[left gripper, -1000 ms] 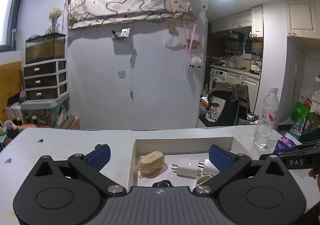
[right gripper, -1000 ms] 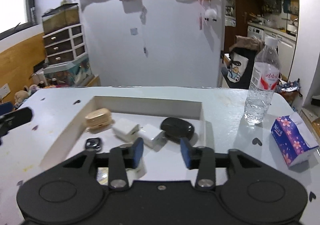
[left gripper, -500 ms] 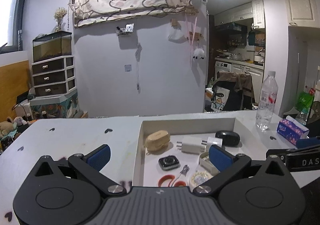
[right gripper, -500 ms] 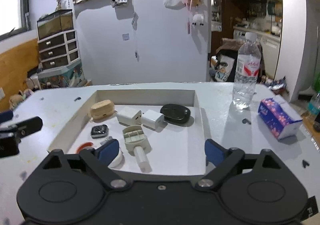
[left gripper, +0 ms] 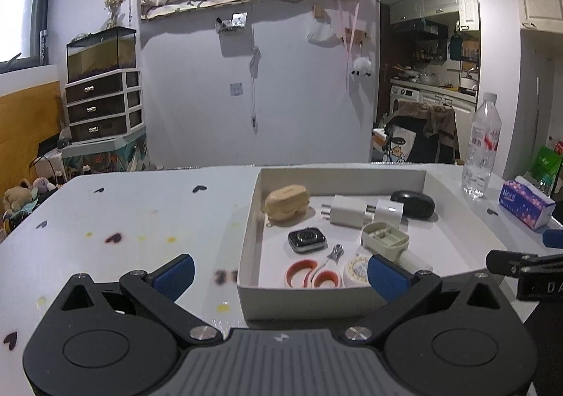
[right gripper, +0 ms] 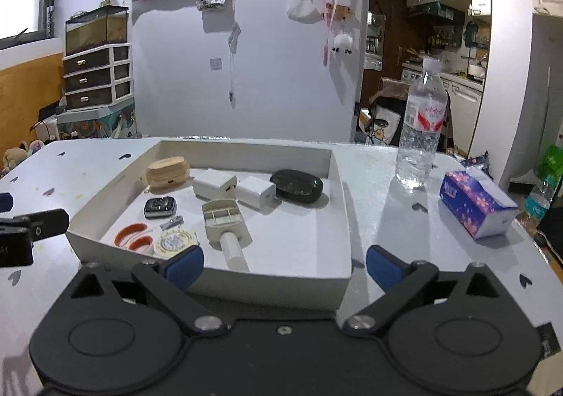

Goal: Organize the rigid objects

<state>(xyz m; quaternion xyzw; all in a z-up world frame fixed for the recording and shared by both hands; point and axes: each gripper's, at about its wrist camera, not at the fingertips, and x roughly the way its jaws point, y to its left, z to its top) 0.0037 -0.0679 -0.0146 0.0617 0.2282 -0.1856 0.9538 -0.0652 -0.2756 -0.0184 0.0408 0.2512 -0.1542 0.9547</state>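
A white shallow box [right gripper: 343,206] [left gripper: 248,227] on the white table holds a tan earbud case [right gripper: 168,169], two white chargers [right gripper: 214,184], a black mouse [right gripper: 296,184], a smartwatch [right gripper: 160,207], orange-handled scissors [right gripper: 133,237], a round tape [right gripper: 174,242] and a beige handled tool [right gripper: 225,220]. My left gripper [left gripper: 279,272] is open and empty, in front of the box's near left corner. My right gripper [right gripper: 283,262] is open and empty, in front of the box's near right wall.
A water bottle [right gripper: 420,128] and a blue tissue pack [right gripper: 475,202] stand on the table right of the box. Small heart stickers dot the tabletop [left gripper: 140,213]. Drawers and a tank stand far left.
Both grippers have pulled back and up from the box, so the whole box now shows. The right gripper went from nearly closed to wide open.
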